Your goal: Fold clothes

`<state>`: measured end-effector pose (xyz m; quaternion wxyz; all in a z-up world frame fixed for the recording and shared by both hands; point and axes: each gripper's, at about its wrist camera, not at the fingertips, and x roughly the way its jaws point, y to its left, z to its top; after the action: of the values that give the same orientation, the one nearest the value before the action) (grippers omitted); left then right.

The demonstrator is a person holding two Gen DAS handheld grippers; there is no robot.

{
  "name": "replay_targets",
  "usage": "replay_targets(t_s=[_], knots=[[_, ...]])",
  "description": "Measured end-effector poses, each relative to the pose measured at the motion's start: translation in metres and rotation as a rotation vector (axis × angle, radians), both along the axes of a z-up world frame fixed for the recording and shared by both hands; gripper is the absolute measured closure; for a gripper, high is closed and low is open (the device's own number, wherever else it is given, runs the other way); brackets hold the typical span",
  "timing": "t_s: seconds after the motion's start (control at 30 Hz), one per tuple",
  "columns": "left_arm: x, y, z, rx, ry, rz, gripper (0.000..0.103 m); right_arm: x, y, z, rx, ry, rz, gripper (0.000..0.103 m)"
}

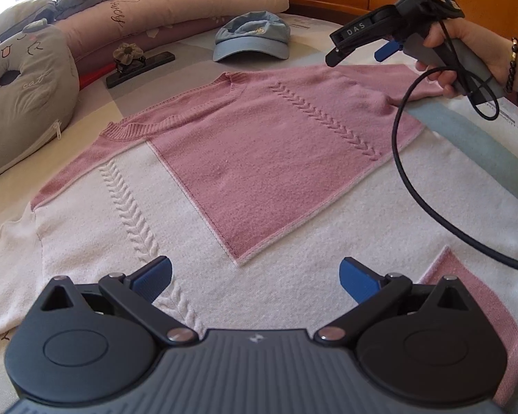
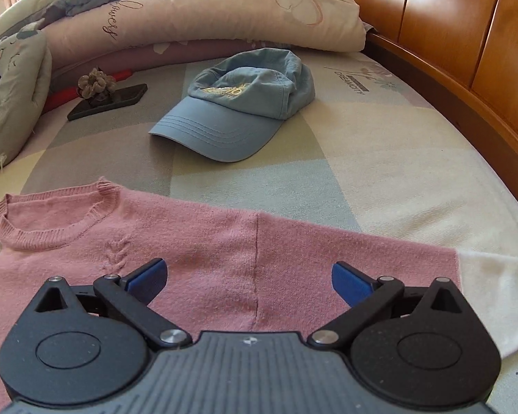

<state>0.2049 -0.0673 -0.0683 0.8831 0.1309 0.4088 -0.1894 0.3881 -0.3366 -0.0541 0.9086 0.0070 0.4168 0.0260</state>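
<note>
A pink and white knit sweater (image 1: 259, 165) lies flat on the bed, collar toward the far left. My left gripper (image 1: 255, 276) hovers open over its white lower part, nothing between the blue pads. In the left wrist view the right gripper (image 1: 359, 50) is held by a hand above the sweater's far pink shoulder. In the right wrist view my right gripper (image 2: 247, 281) stands open above the pink shoulder seam of the sweater (image 2: 224, 258), with the ribbed collar (image 2: 51, 220) to its left and a white sleeve end (image 2: 493, 289) at the right.
A light blue cap (image 2: 238, 114) lies beyond the sweater. A black phone with a fabric flower (image 2: 107, 100) sits at the back left. Pillows and a rolled quilt (image 2: 203, 10) line the far side; a wooden headboard (image 2: 459, 48) borders the right. A black cable (image 1: 407, 172) hangs over the sweater.
</note>
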Motion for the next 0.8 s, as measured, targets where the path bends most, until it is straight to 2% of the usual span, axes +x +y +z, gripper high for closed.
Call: replay_targets(t_s=[0.13, 0.3, 0.5, 0.7, 0.8], knots=[[-0.004, 0.012, -0.001, -0.025, -0.011, -0.026, 0.001, -0.04, 0.019, 0.023, -0.019, -0.022, 0.072, 0.0], [-0.003, 0.021, -0.021, 0.004, 0.008, -0.027, 0.001, -0.094, 0.041, 0.027, 0.009, 0.014, 0.144, 0.0], [-0.019, 0.034, -0.027, -0.037, 0.047, -0.019, 0.001, -0.16, 0.065, -0.009, 0.019, 0.072, 0.181, 0.0], [-0.048, 0.051, -0.027, -0.066, 0.056, -0.004, 0.001, -0.203, 0.078, -0.038, 0.01, 0.071, 0.126, 0.0], [-0.067, 0.06, -0.028, -0.073, 0.029, -0.019, 0.001, -0.219, 0.078, -0.045, 0.038, 0.066, 0.082, 0.0]])
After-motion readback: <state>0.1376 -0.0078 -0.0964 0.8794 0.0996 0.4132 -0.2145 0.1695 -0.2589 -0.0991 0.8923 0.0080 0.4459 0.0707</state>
